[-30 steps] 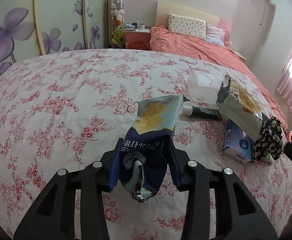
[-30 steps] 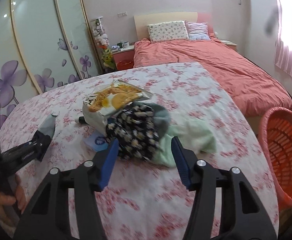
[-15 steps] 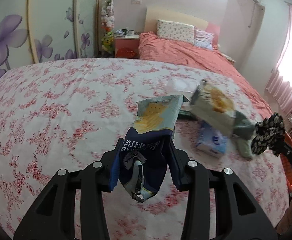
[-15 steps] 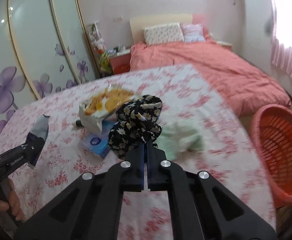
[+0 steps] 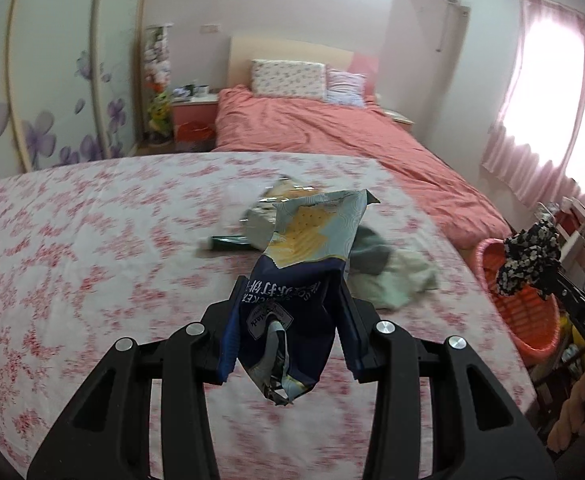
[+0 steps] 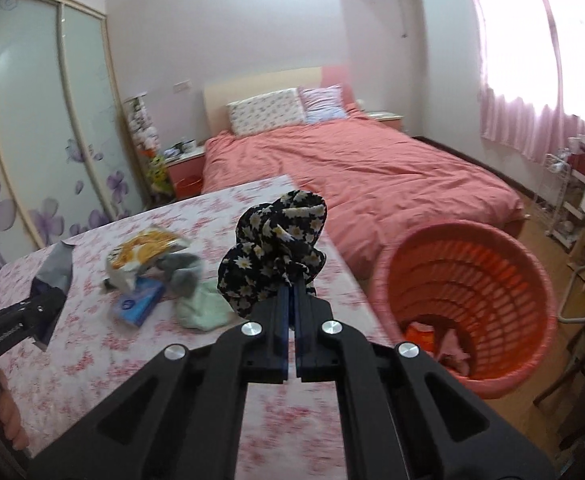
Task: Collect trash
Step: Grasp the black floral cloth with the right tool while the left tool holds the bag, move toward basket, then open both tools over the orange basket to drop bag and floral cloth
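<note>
- The left gripper (image 5: 290, 336) has its fingers (image 5: 232, 336) clamped on a crumpled dark blue and pale cracker wrapper (image 5: 300, 280), held above the pink floral worktop (image 5: 92, 240).
- The right gripper (image 6: 292, 312) has its fingers pressed together on a black daisy-print cloth (image 6: 276, 252), lifted between the worktop's edge and the red plastic laundry basket (image 6: 472, 292).
- A yellow snack bag (image 6: 144, 252), a blue tissue pack (image 6: 138, 304) and a pale green cloth (image 6: 202, 308) lie on the worktop.

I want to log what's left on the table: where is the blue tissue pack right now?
In the right wrist view the blue tissue pack lies on the floral tablecloth, left of centre, just below the yellow snack bag and left of the green cloth.
</note>
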{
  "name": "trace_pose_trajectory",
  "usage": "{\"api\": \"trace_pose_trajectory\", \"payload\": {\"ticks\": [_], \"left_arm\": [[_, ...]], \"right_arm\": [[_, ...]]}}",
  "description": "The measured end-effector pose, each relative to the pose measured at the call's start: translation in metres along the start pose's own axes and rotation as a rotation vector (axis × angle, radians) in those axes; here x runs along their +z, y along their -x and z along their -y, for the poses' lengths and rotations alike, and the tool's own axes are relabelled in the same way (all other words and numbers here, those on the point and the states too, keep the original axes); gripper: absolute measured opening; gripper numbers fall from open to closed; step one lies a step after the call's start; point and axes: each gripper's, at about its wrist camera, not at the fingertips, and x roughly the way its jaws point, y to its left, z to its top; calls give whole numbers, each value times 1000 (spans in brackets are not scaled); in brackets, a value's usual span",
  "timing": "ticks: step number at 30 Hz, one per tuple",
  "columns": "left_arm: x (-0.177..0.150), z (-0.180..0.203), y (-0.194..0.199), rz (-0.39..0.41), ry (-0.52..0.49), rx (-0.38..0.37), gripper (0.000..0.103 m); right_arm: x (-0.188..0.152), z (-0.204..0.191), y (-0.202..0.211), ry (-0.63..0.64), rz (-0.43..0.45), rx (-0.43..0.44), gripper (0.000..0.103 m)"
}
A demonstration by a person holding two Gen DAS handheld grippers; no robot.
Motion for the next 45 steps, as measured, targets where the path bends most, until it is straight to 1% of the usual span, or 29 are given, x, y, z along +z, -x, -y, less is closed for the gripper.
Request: {"api": "trace_pose_trajectory", "payload": {"ticks": [6, 11, 20, 25, 40, 45], "left_arm": [[-2, 40, 0, 5, -50, -61, 42], [-5, 73, -5, -2, -76, -122, 42], [-10, 135, -20, -26, -125, -246, 42], [-14, 168, -31, -39, -152, -292, 42], [-21, 243, -64, -92, -213, -387, 42], [-23, 265, -77, -115, -226, -407, 42]], "right_arm": [[-1, 34, 14, -42, 39, -88, 3], [-3, 64, 19, -76, 60, -142, 3], [-12, 110, 17, -152, 63, -195, 3], [-12, 130, 12, -181, 62, -205, 3], [-11, 182, -8, -265, 72, -190, 4], [-8, 198, -18, -289, 71, -183, 5]]}}
